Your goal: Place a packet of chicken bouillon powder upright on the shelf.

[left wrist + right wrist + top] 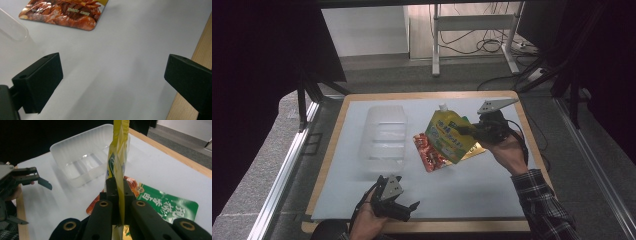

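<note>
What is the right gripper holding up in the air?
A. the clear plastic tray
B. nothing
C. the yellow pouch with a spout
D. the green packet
C: the right gripper is shut on the yellow pouch, lifted above the other packets on the table.

high view: overhead, facing forward-down | claw views: close, along jaws | shared: red packet (62, 12), clear tray (82, 157)

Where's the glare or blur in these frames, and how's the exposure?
High view: dark surround, white table top evenly lit, the clear plastic tray washes out against it. Left gripper view: sharp enough, soft shadows below the open jaws, sheen on the red-brown pouch. Right gripper view: near jaws slightly soft, highlights on the tray floor, the yellow spouted pouch edge-on and legible.
</note>
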A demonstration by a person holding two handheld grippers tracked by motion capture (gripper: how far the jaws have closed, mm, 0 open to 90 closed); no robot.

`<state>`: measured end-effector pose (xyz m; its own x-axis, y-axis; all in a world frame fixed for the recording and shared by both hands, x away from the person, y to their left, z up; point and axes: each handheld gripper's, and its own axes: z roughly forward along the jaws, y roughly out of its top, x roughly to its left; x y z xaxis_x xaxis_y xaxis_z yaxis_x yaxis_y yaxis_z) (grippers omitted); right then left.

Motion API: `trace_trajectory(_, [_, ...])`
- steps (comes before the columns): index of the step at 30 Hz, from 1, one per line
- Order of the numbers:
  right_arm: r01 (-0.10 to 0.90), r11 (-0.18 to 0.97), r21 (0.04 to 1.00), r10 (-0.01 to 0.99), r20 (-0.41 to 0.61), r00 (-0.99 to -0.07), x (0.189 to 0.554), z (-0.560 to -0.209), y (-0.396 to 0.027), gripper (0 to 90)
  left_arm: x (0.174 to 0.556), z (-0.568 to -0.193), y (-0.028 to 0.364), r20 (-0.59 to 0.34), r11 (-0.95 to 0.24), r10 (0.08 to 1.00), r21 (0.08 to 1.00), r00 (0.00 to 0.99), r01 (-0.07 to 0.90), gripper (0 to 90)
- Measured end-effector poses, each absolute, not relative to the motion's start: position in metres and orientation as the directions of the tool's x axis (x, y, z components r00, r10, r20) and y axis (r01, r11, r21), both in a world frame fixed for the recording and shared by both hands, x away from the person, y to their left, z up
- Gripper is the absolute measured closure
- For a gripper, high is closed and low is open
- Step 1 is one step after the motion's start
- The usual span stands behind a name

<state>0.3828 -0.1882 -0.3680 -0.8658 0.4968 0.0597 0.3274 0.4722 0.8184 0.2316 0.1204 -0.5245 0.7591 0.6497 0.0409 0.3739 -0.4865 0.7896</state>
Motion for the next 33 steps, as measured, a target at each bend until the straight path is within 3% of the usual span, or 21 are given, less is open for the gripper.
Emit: trace_trajectory(33, [0.266, 0.496, 0.827, 0.434, 0.030, -0.901, 0.445, -0.342, -0.129, 89.0, 0.232, -0.526, 0.117, 0.054, -0.496, 0.640, 0.790, 0.767, 0.359, 0.6])
